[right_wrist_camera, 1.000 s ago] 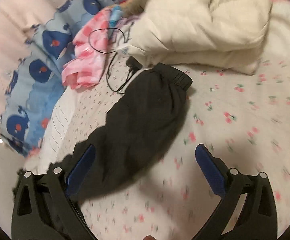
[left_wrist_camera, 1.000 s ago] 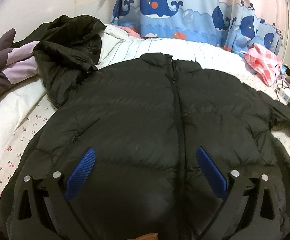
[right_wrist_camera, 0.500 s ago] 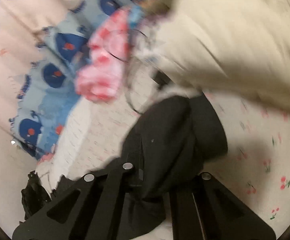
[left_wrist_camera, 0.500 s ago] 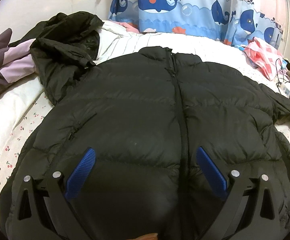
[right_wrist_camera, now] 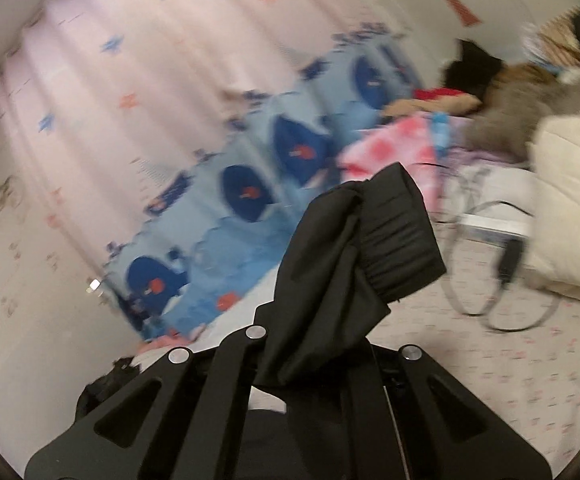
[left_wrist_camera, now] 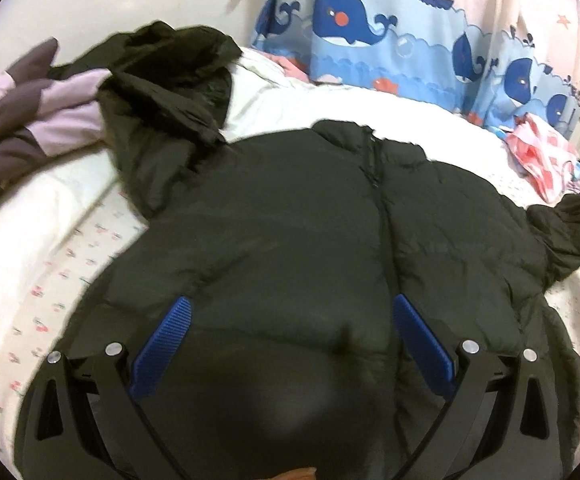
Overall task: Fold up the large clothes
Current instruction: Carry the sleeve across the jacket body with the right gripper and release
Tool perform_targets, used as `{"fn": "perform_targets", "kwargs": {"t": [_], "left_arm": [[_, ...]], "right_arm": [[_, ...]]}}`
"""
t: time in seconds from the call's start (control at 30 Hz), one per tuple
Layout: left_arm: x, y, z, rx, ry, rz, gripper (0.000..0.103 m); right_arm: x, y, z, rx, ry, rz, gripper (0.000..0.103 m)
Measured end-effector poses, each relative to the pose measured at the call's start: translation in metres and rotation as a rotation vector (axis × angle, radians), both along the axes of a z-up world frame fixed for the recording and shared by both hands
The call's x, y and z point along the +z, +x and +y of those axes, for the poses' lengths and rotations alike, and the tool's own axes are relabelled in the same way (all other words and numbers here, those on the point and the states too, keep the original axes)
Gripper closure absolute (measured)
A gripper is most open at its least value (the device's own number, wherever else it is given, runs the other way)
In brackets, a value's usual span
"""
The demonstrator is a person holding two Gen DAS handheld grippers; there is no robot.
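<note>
Black puffer jacket: front up, zipped, flat on bed, collar toward 12 o'clock. Sleeve: cuff raised off the bed, clenched in right gripper. Left gripper: jaws spread, nothing grasped, over the hem. Second dark coat: crumpled at 10 o'clock. Whale curtain: 12 o'clock.

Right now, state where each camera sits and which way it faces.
Left wrist: on the open left gripper, angled down over the black jacket spread on the bed; both blue pads show.
Right wrist: on the right gripper, facing nearly level toward the whale curtain, shut on the jacket's sleeve cuff.
Shared: jacket, curtain, pink cloth.
</note>
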State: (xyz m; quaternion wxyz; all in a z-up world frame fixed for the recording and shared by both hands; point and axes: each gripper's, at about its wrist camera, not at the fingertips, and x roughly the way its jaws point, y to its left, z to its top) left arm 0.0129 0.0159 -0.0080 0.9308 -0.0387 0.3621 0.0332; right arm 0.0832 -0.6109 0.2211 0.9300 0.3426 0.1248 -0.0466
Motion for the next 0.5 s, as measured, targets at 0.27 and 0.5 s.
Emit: {"fn": "perform_targets", "kwargs": {"t": [0.27, 0.5], "left_arm": [[0.012, 0.01, 0.051, 0.141, -0.01, 0.019, 0.006], [0.027, 0.007, 0.111, 0.268, -0.099, 0.004, 0.006]], "right_arm": [[0.06, 0.075, 0.198, 0.252, -0.162, -0.041, 0.1], [0.034, 0.125, 0.382, 0.495, -0.283, 0.004, 0.1]]}}
